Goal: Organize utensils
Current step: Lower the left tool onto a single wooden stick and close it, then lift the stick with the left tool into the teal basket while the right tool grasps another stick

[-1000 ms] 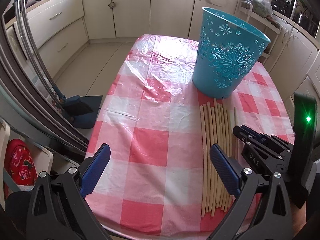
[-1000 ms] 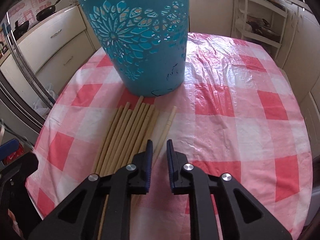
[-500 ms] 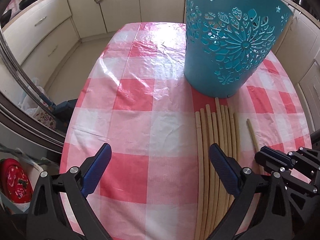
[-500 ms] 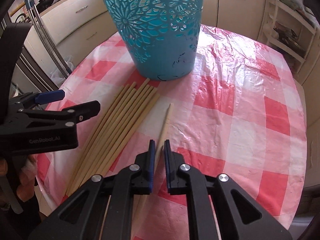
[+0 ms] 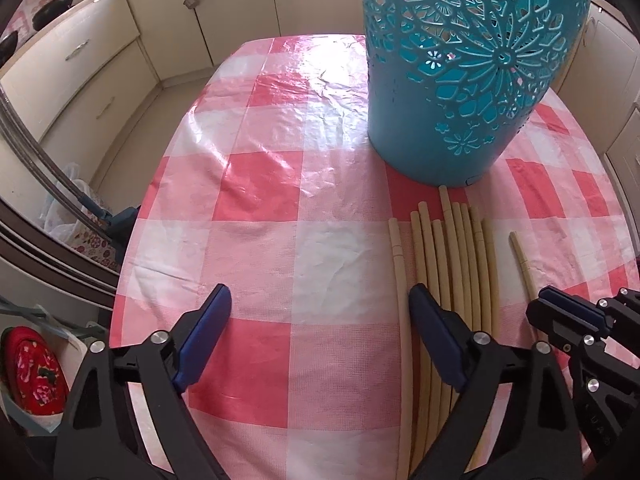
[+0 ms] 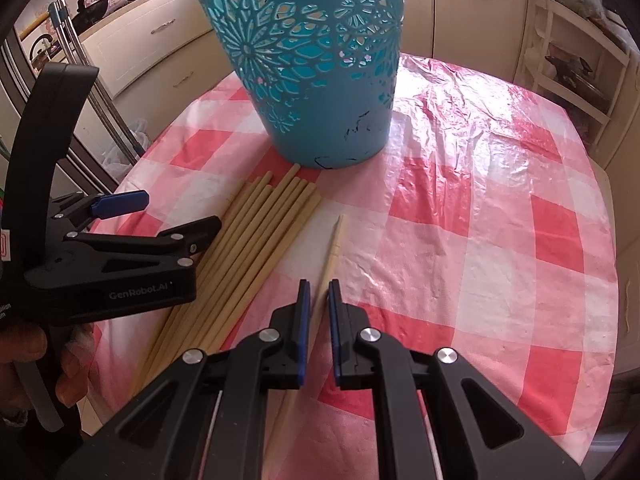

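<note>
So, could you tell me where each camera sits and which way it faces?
Left wrist: on the left tool, facing the basket and chopstick bundle; its jaws have just been closing, outermost stick between.
Right wrist: on the right tool, same heading, lone chopstick between its jaws; a hand shows.
Shared: basket, bundle, each other's tool.

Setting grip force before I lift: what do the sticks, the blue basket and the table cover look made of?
Sticks: likely bamboo or light wood, matte pale tan, slim and tapered. Blue basket: moulded plastic, evenly coloured, with cut-out flower openings. Table cover: thin plastic sheet, glossy, with wrinkles and glare.
</note>
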The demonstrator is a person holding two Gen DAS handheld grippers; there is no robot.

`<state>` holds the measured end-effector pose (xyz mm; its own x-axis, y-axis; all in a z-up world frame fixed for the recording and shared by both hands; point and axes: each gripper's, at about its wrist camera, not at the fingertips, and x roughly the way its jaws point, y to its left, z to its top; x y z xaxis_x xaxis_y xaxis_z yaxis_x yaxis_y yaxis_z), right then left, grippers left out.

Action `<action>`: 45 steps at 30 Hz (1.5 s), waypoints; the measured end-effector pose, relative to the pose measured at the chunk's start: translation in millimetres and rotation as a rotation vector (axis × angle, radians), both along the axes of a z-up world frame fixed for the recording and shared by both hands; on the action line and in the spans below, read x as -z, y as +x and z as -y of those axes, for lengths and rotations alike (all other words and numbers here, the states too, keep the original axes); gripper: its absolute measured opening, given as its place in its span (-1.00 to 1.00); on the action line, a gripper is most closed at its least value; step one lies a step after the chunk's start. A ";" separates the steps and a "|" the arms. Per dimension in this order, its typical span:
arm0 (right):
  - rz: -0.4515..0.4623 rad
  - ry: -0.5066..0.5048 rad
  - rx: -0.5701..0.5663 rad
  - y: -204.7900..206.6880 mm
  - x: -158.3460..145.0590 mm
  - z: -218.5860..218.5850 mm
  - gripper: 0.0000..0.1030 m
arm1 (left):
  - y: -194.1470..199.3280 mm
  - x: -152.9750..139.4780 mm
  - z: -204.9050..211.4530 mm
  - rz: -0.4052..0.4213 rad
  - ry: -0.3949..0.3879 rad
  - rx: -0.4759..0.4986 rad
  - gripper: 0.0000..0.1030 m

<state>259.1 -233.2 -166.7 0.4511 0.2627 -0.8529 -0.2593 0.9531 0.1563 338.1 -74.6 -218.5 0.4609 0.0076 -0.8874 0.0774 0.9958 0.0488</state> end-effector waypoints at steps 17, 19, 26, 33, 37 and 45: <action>0.038 -0.016 -0.002 2.8 1.9 -5.9 -0.80 | -14.4 -54.5 -18.8 0.044 -0.222 0.081 -0.91; 0.039 -0.020 -0.002 1.6 1.8 -6.2 -0.80 | -16.5 -85.2 -30.2 0.100 -0.267 0.071 -0.91; 0.034 -0.019 0.000 1.5 1.2 -7.2 -0.78 | -8.7 -206.2 -46.2 0.375 -0.415 0.080 -0.91; 0.034 -0.012 -0.012 1.0 1.7 -8.5 -0.65 | 31.4 -257.7 -8.1 0.589 -0.465 0.068 -0.91; 0.046 -0.026 -0.026 0.7 2.2 -12.4 -0.61 | 59.1 -259.0 17.5 0.689 -0.424 0.030 -0.91; 0.045 -0.019 -0.031 2.7 2.7 -12.5 -0.61 | 96.7 -207.9 49.1 0.661 -0.332 -0.014 -0.90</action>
<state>261.8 -220.7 -169.3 0.4812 0.2612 -0.8368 -0.2947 0.9472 0.1261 434.8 -123.7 -10.6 0.9020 -0.2029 -0.3811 0.1232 0.9670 -0.2231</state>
